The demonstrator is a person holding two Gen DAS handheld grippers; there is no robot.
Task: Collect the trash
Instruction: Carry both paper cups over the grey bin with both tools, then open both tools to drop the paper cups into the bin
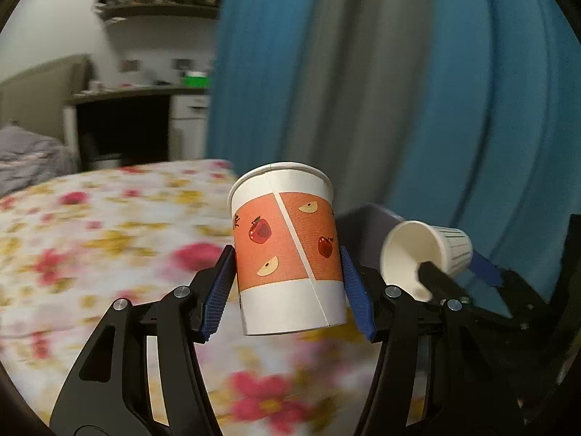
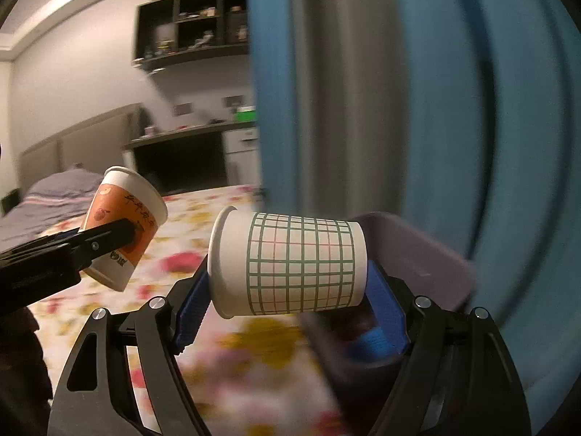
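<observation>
My left gripper clasps an orange cup printed with apples, one blue pad against each side wall; the cup stands nearly upright, mouth up, lifted clear of the flowered bedspread. My right gripper clasps a white cup with a green grid, lying sideways between the pads, its mouth to the left and its base to the right. Both cups hang in the air over the bed, the orange one to the left of the white one and apart from it. Just beyond the white cup, at the right edge of the bed before the blue curtain, stands a dark bin, open at the top. To do this step well, I judge each cup should travel fully over the bin's mouth before its pads part, one gripper at a time so they do not collide. Light paper walls call for gentle pressure.
</observation>
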